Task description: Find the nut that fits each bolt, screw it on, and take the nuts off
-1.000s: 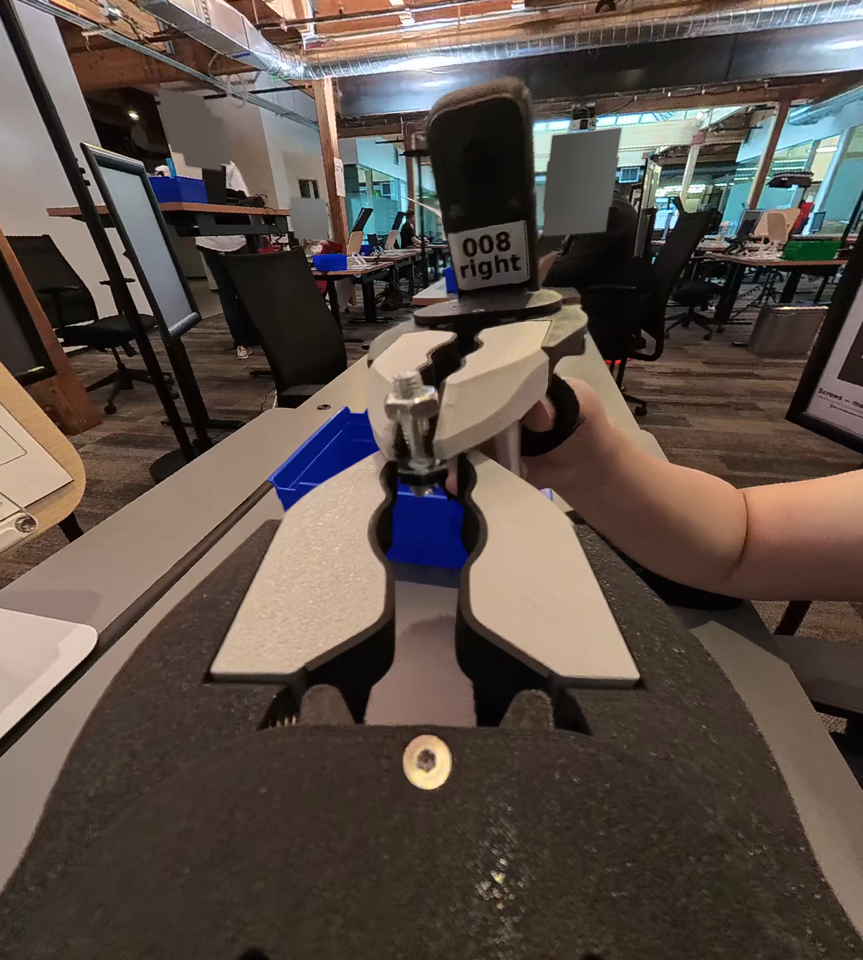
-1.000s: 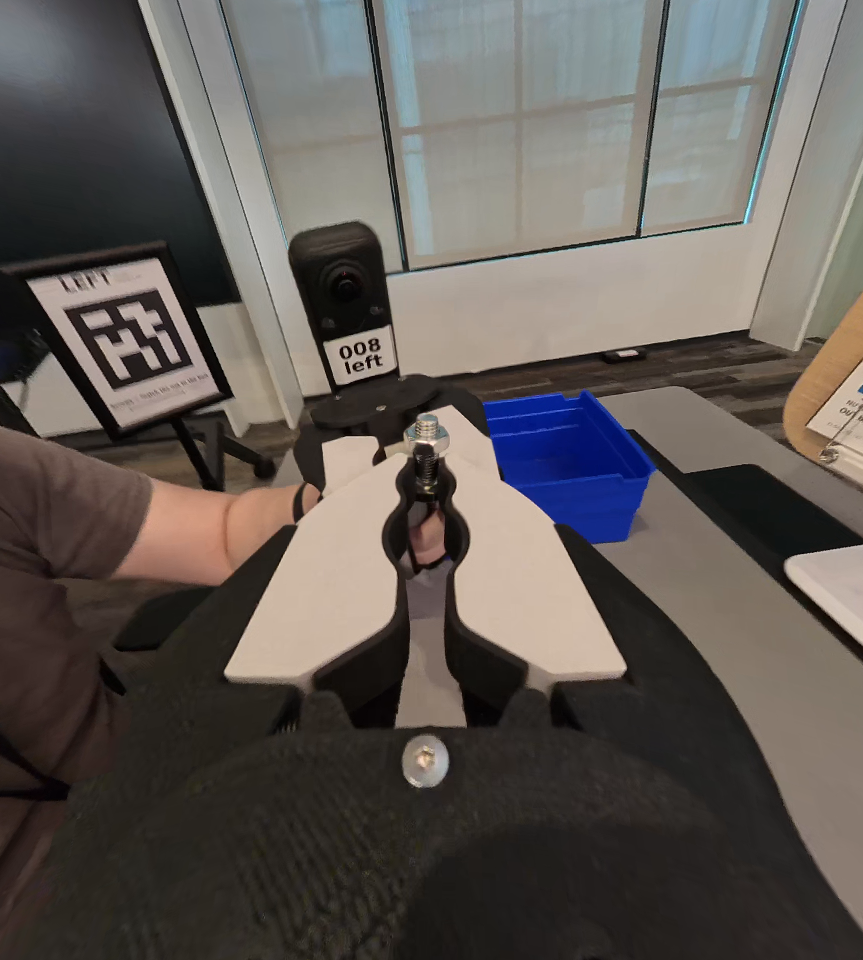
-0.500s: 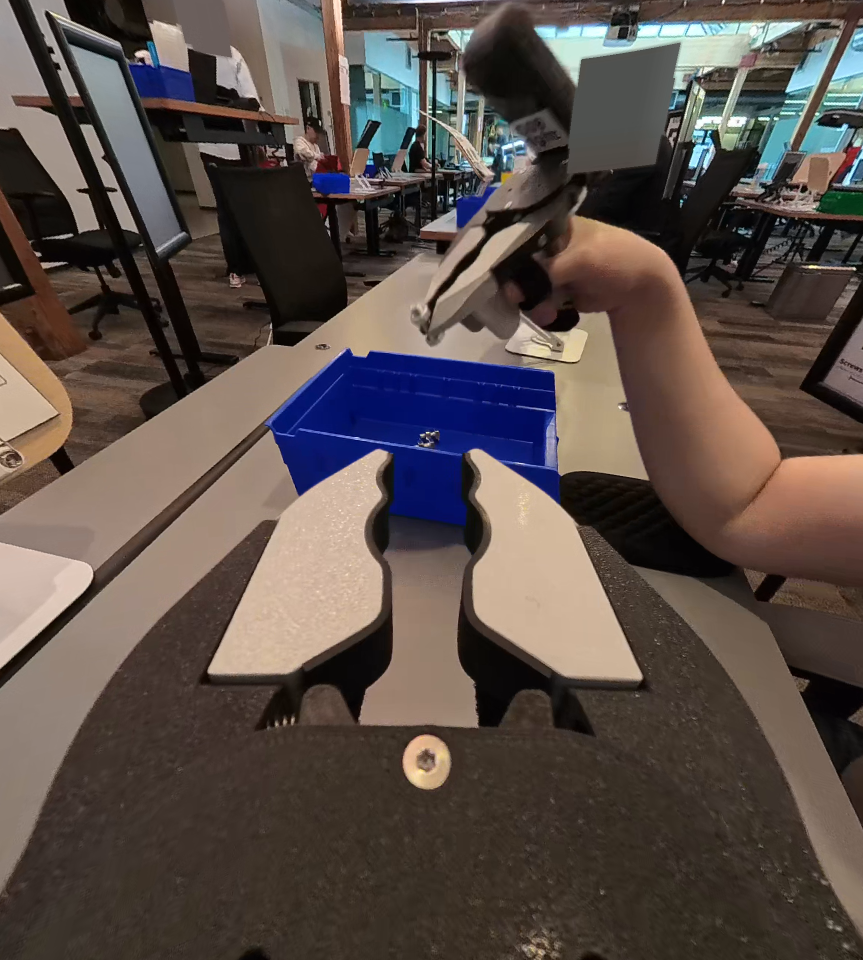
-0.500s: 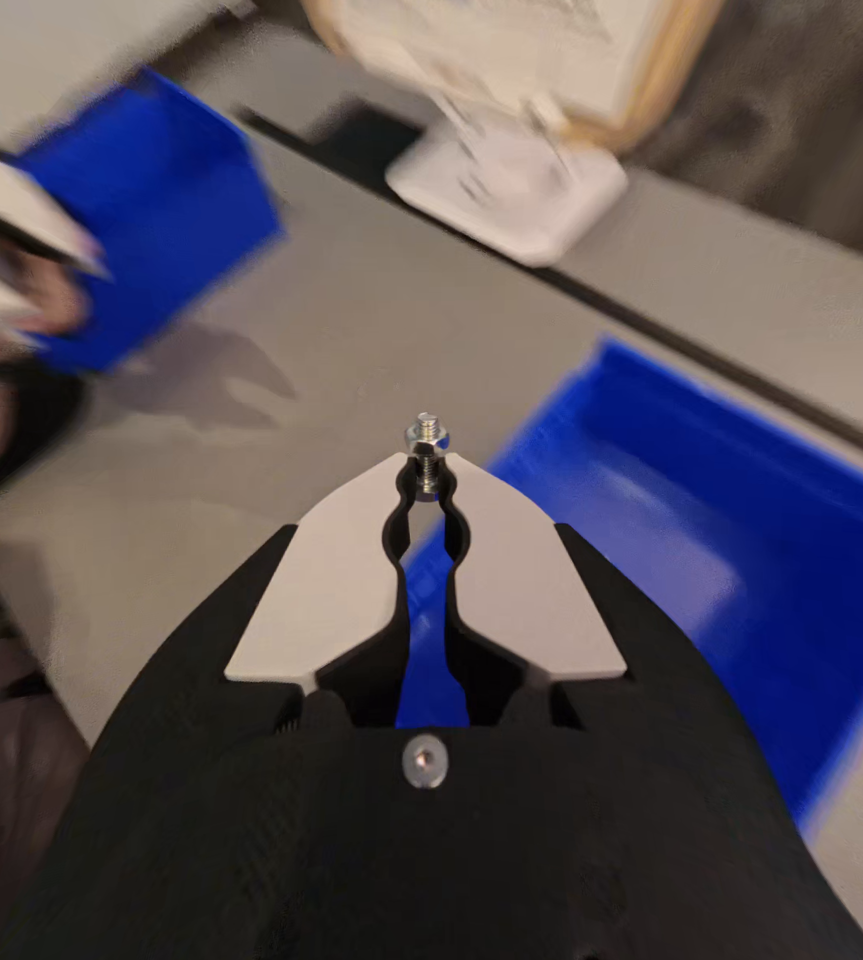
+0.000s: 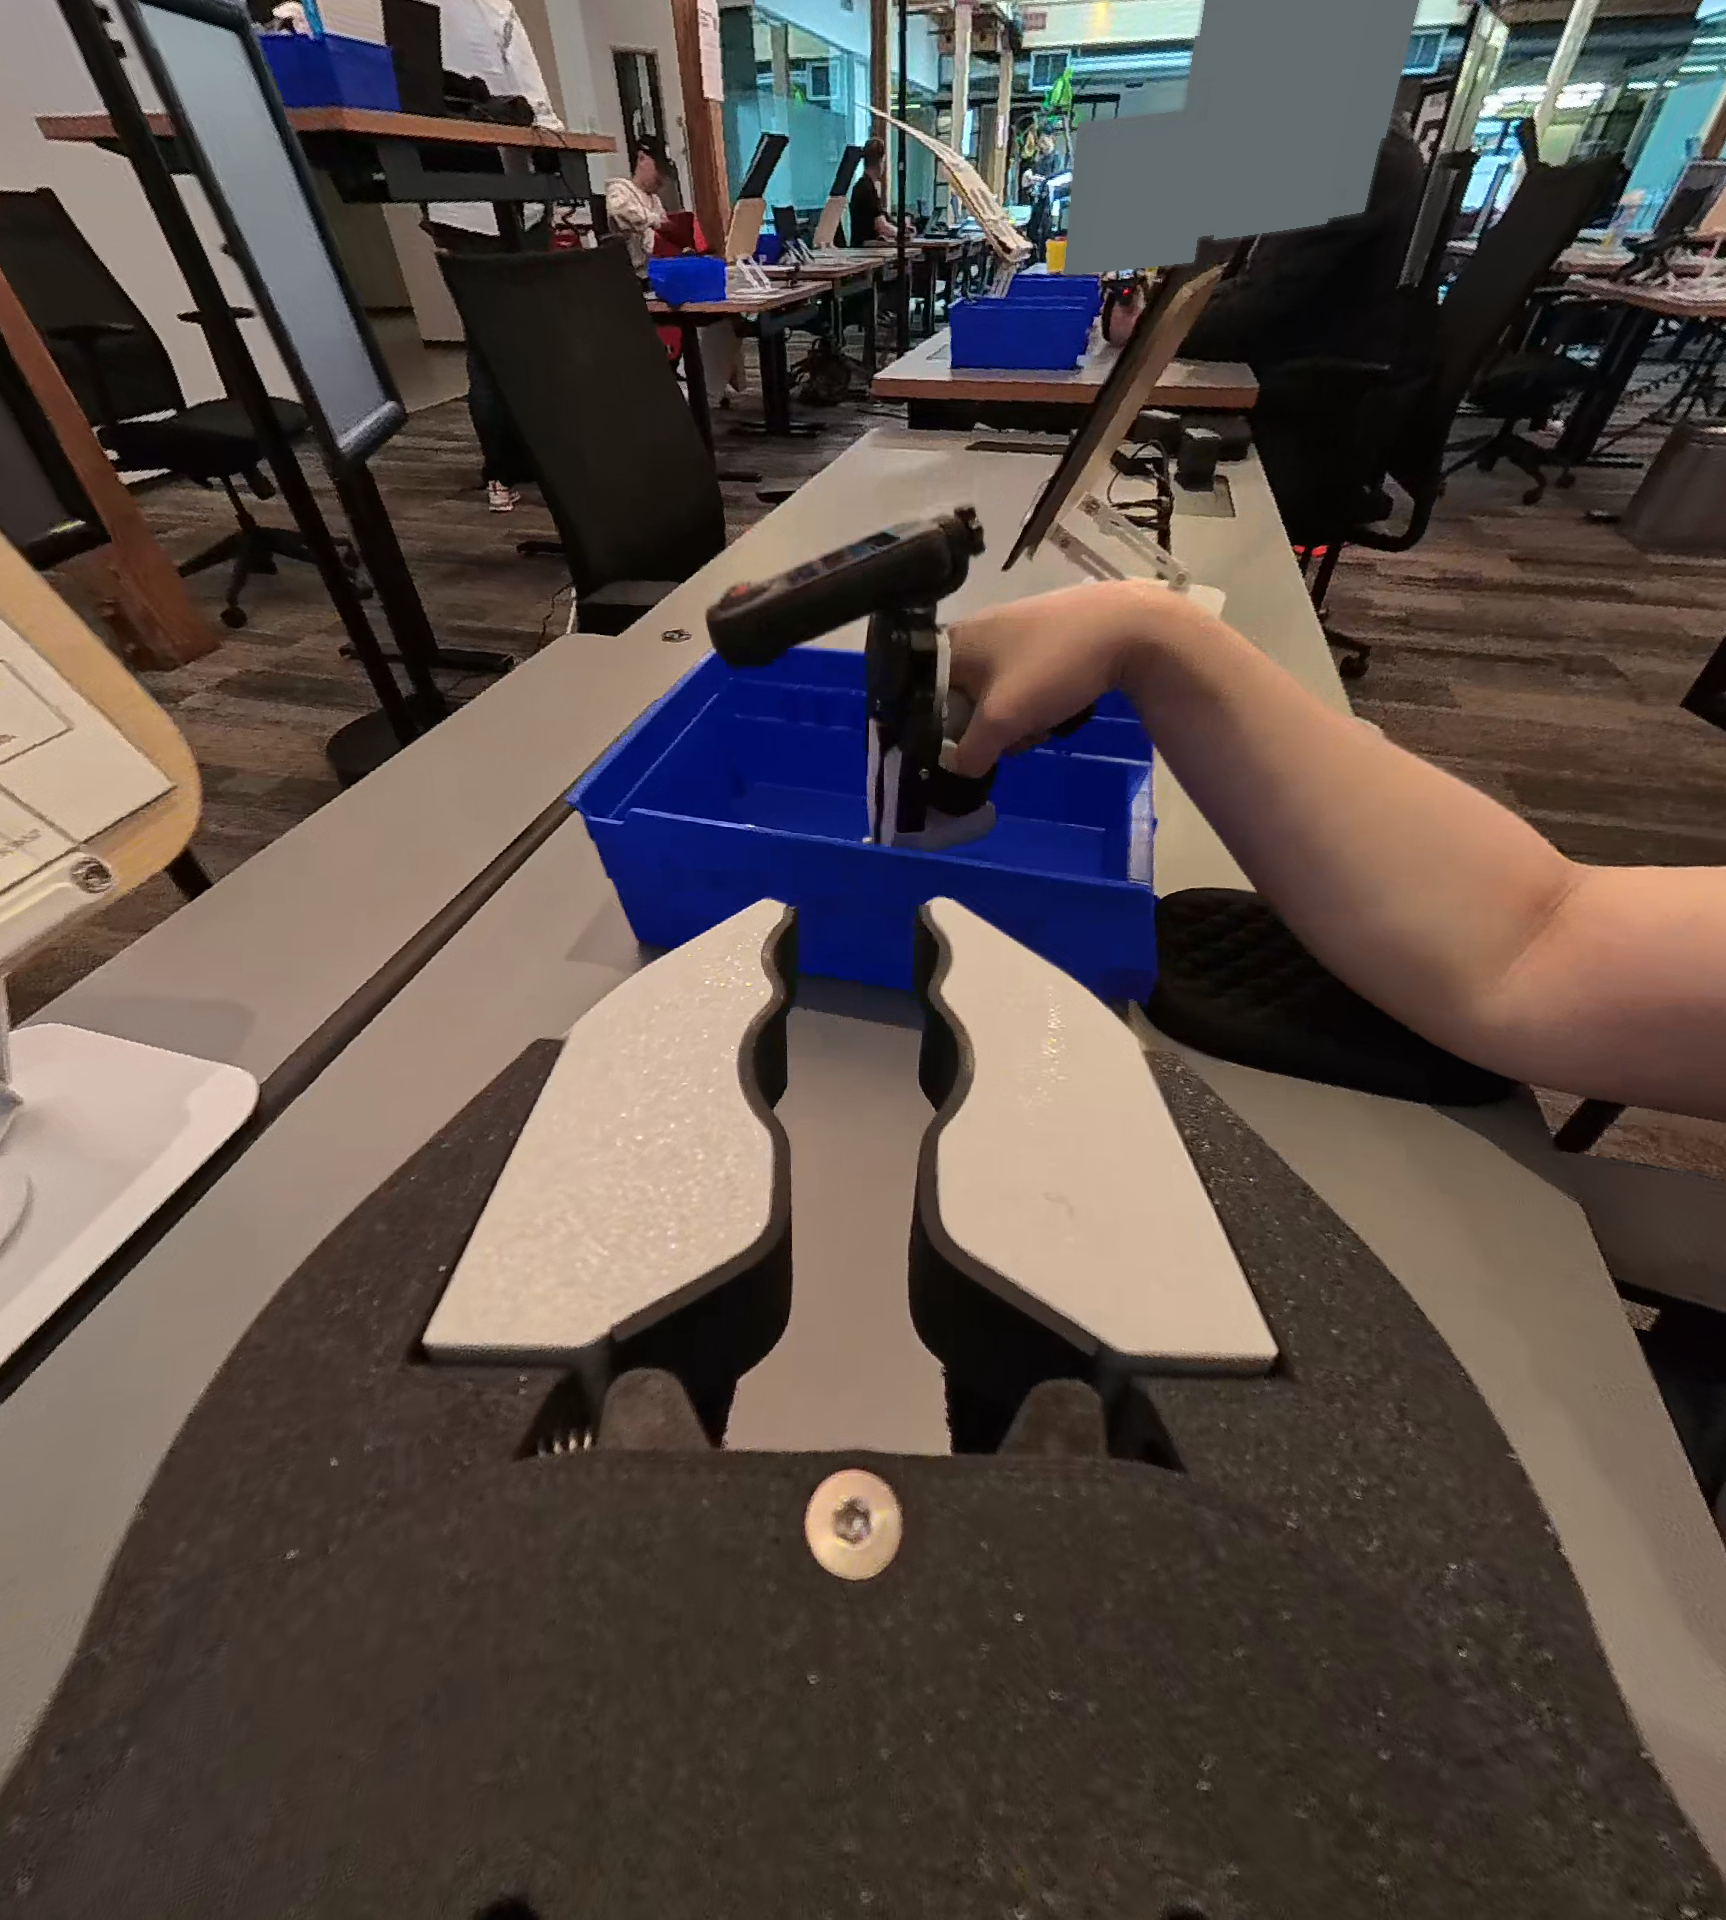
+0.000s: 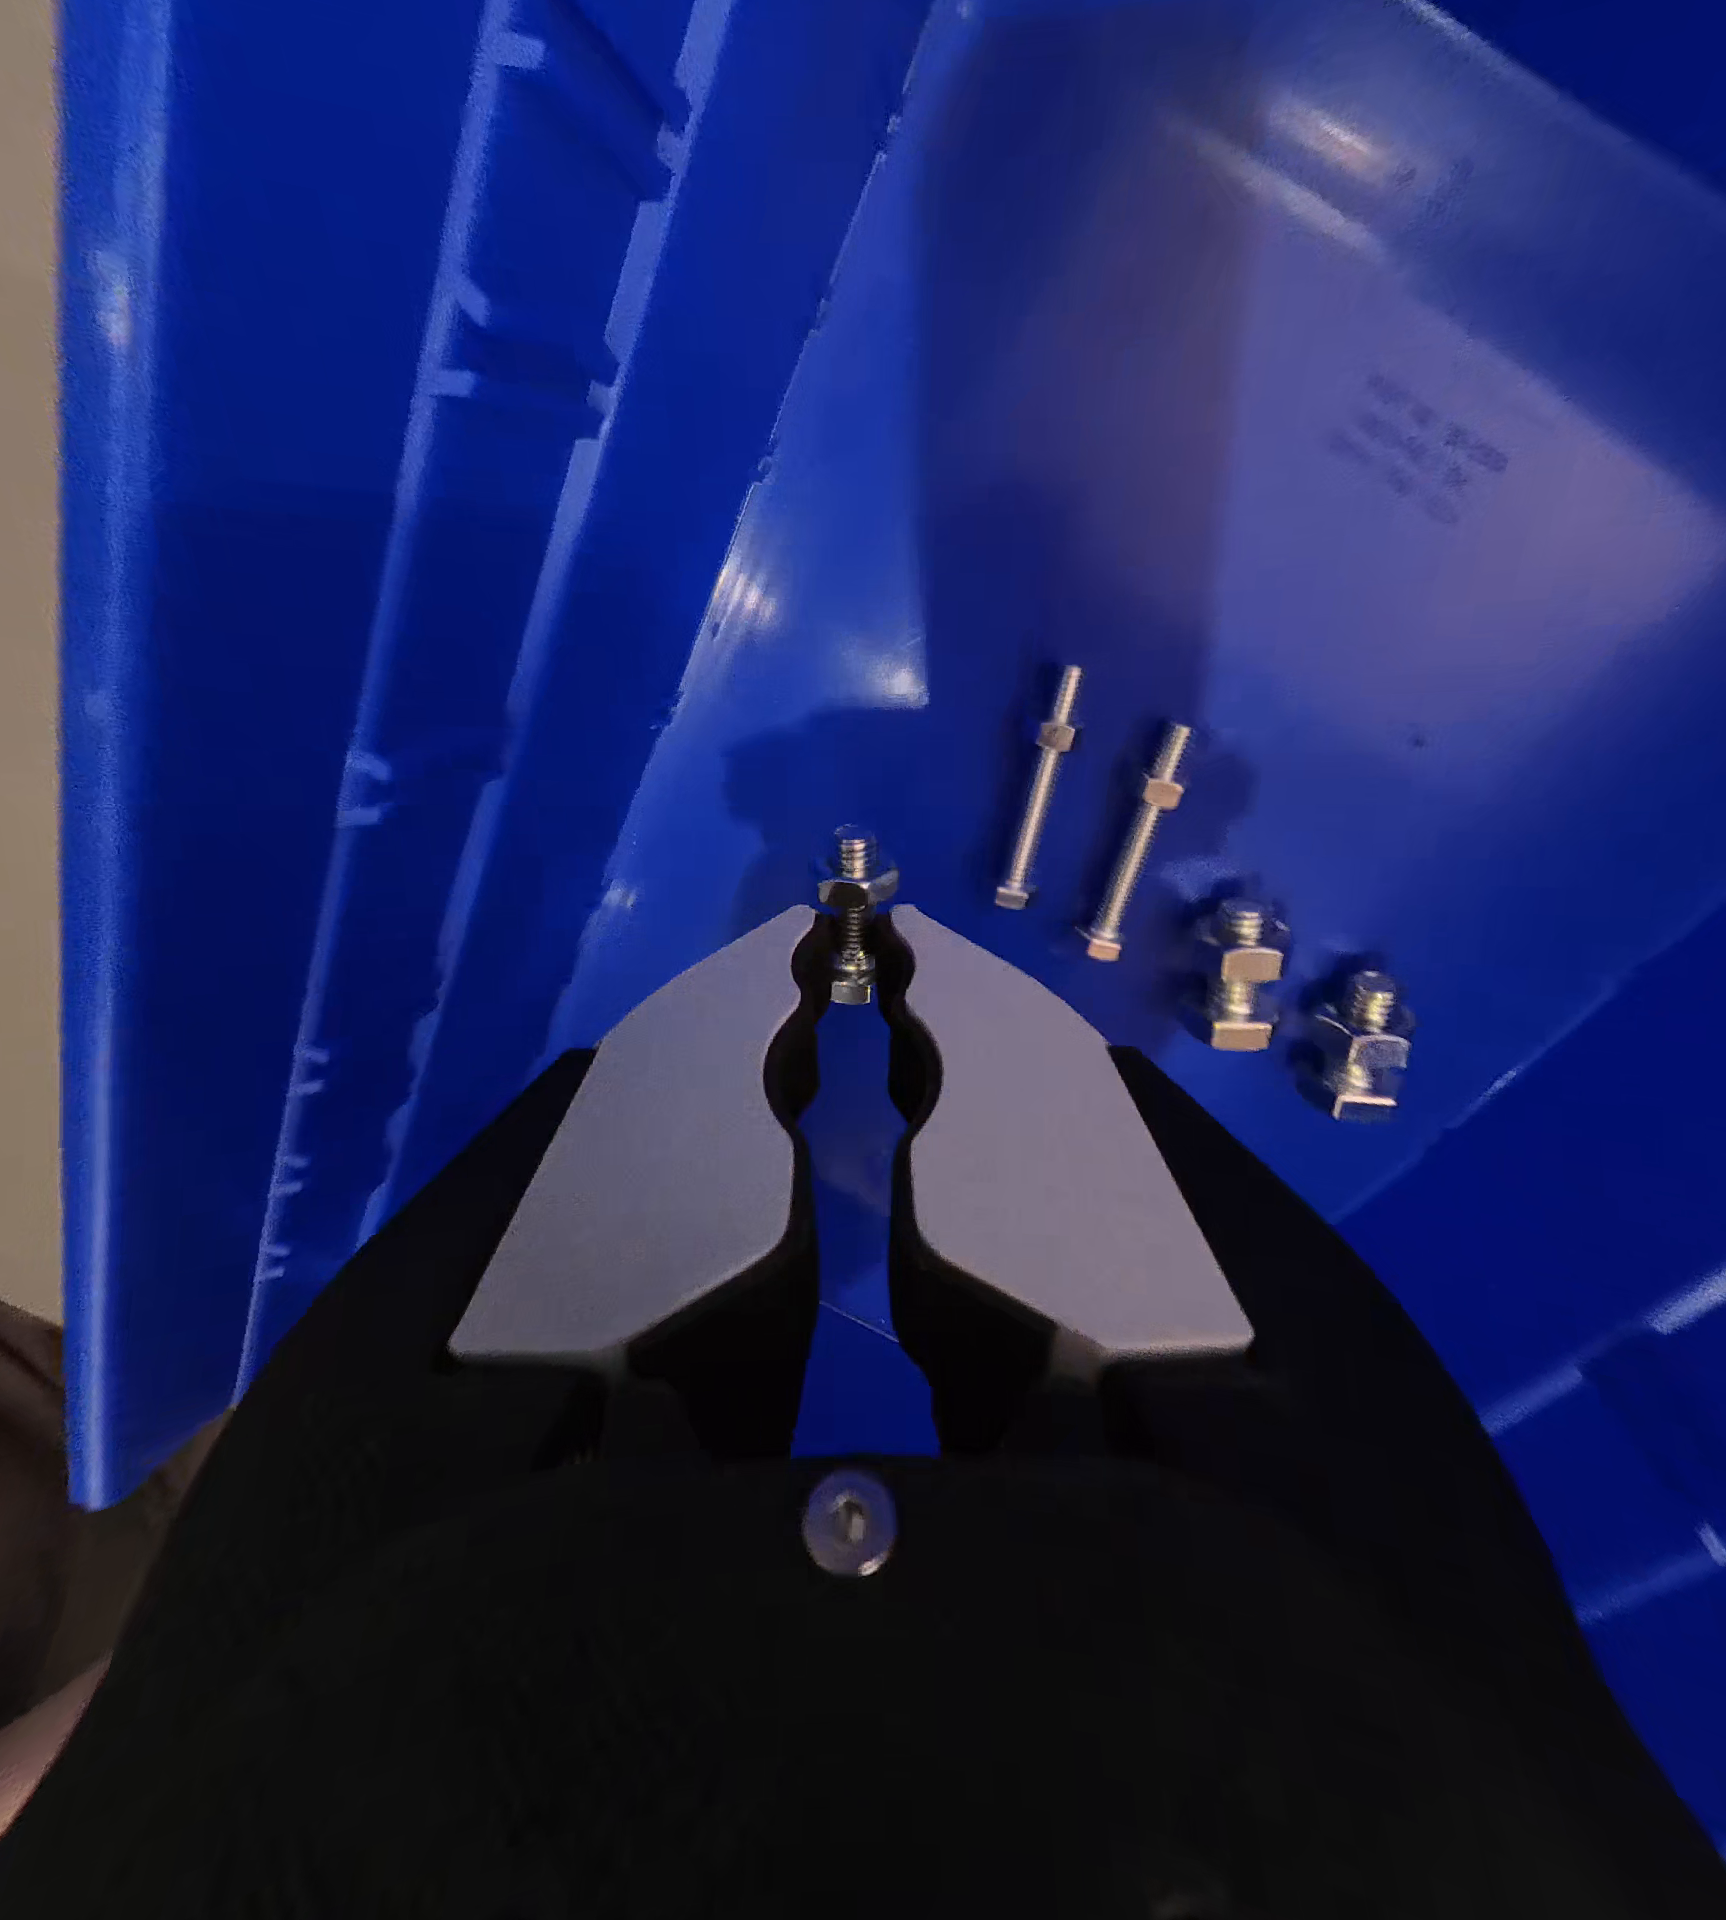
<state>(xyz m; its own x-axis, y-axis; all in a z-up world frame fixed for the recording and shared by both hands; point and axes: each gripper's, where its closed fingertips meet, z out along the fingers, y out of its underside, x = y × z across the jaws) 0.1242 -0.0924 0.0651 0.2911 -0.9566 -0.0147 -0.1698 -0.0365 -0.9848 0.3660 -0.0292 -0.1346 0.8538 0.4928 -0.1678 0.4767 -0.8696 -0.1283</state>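
My right gripper (image 6: pixel 854 914) is shut on a short silver bolt with a nut (image 6: pixel 857 904) threaded near its tip. It points down into a blue bin (image 6: pixel 1358 468), just above the bin floor. On that floor lie two long thin bolts with nuts (image 6: pixel 1041 790) and two short thick bolts with nuts (image 6: pixel 1238 982). In the left wrist view my left gripper (image 5: pixel 854 920) is open and empty, held low in front of the blue bin (image 5: pixel 724 868). The right gripper (image 5: pixel 916 758) shows there reaching down into the bin.
A grey table (image 5: pixel 319 935) holds the bin. A sign on a white stand (image 5: pixel 17 1101) is at the left. A black pad (image 5: pixel 1254 997) lies right of the bin under the person's arm (image 5: pixel 1410 873). Chairs and other desks stand beyond. The tips of one gripper are about 30 centimetres away from the tips of the other.
The right gripper pulled away from the left with the bolt and nut, swung over, and dipped down into the blue bin. The left gripper let go and stayed open in place.
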